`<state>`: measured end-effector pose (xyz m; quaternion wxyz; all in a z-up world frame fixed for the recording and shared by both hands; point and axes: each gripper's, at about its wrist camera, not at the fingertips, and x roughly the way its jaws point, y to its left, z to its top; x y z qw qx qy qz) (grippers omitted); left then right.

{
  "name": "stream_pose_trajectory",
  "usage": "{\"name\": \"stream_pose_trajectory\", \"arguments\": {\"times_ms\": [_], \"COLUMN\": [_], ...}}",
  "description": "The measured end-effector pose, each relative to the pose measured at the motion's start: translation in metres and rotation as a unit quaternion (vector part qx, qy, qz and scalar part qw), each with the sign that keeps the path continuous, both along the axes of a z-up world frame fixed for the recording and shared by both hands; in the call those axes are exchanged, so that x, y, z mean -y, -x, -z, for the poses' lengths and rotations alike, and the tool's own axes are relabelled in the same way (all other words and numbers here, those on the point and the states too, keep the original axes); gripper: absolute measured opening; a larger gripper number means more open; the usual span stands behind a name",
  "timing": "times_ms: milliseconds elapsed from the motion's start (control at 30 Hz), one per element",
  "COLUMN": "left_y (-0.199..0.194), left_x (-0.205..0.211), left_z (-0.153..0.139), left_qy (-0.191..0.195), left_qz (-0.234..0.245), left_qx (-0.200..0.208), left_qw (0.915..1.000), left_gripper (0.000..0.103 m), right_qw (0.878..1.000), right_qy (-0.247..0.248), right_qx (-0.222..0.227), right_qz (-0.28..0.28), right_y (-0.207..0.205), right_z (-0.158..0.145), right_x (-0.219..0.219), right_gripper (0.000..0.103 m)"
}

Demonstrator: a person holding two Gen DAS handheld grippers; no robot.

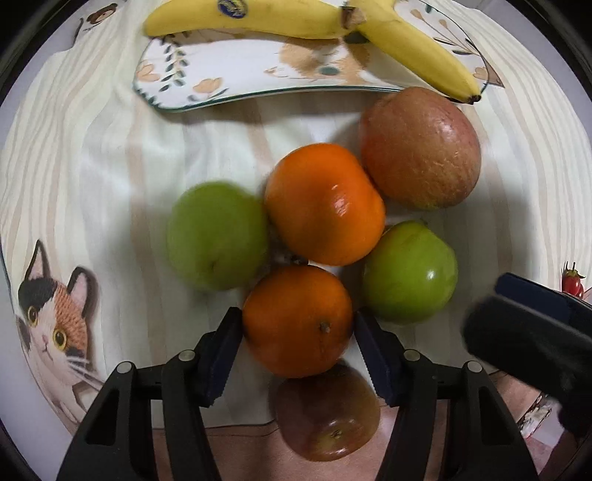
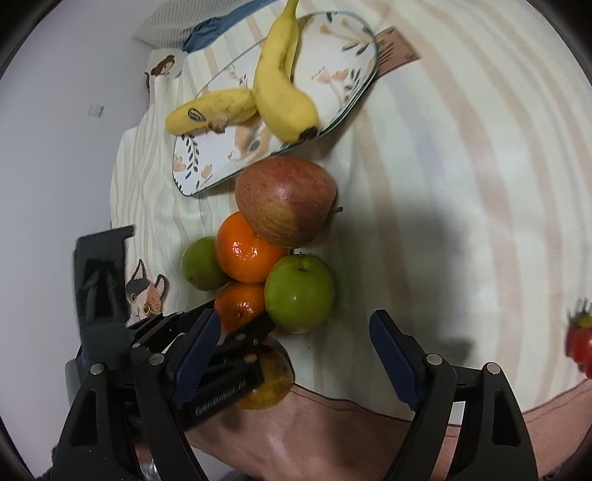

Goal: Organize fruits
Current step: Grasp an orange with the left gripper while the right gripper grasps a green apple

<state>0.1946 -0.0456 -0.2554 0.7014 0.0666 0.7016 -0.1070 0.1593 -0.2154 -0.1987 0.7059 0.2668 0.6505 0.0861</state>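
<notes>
My left gripper [image 1: 298,327] is shut on the near orange [image 1: 298,320], its pads touching both sides. Behind it lie a second orange [image 1: 325,203], two green apples [image 1: 216,235] [image 1: 409,272] and a big red apple [image 1: 420,148]. Another red apple [image 1: 327,412] lies under the held orange. Two bananas [image 1: 244,18] [image 1: 414,48] rest on a flowered plate [image 1: 229,70]. My right gripper [image 2: 296,344] is open and empty, just right of the pile, near the green apple [image 2: 299,294]. The left gripper [image 2: 240,325] shows there holding the orange [image 2: 240,305].
A striped cloth [image 2: 462,185] with a cat print [image 1: 55,318] covers the table. Small red fruit [image 2: 581,340] lie at the far right. The cloth's front edge [image 2: 351,403] runs near my grippers. A pillow [image 2: 177,26] lies at the back left.
</notes>
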Motion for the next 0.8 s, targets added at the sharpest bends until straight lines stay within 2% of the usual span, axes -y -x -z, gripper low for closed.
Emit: {"name": "stream_pose_trajectory", "arguments": {"times_ms": [100, 233, 367, 433, 467, 500, 667, 800], "left_y": [0.012, 0.026, 0.024, 0.021, 0.02, 0.016, 0.02, 0.026], "left_x": [-0.02, -0.056, -0.079, -0.078, -0.076, -0.075, -0.07, -0.066], "left_z": [-0.012, -0.026, -0.015, -0.008, -0.002, 0.002, 0.0, -0.014], "left_qy": [-0.016, -0.059, -0.036, -0.031, -0.033, -0.035, -0.039, -0.044], "left_qz": [-0.008, -0.024, -0.067, -0.068, -0.069, -0.071, -0.081, -0.064], "left_qx": [0.014, 0.044, 0.024, 0.019, 0.012, 0.009, 0.023, 0.029], "left_qw": [0.9997, 0.997, 0.9968, 0.997, 0.997, 0.9968, 0.9957, 0.9966], "left_gripper": [0.059, 0.059, 0.06, 0.061, 0.061, 0.061, 0.059, 0.059], "right_qw": [1.0, 1.0, 0.999, 0.998, 0.998, 0.997, 0.994, 0.982], "right_qy": [-0.007, 0.004, 0.016, 0.045, 0.054, 0.069, 0.094, 0.145], "right_qx": [-0.012, -0.026, -0.041, -0.043, -0.043, -0.042, -0.04, -0.036], "right_qz": [0.0, -0.004, 0.001, -0.003, -0.005, -0.011, -0.047, -0.114], "right_y": [-0.005, -0.014, -0.022, -0.026, -0.026, -0.026, -0.017, 0.008], "right_z": [0.009, 0.022, 0.039, 0.046, 0.046, 0.046, 0.037, 0.023], "right_x": [-0.008, -0.021, -0.032, -0.039, -0.04, -0.042, -0.049, -0.053], "right_gripper": [0.082, 0.079, 0.069, 0.066, 0.058, 0.057, 0.056, 0.056]}}
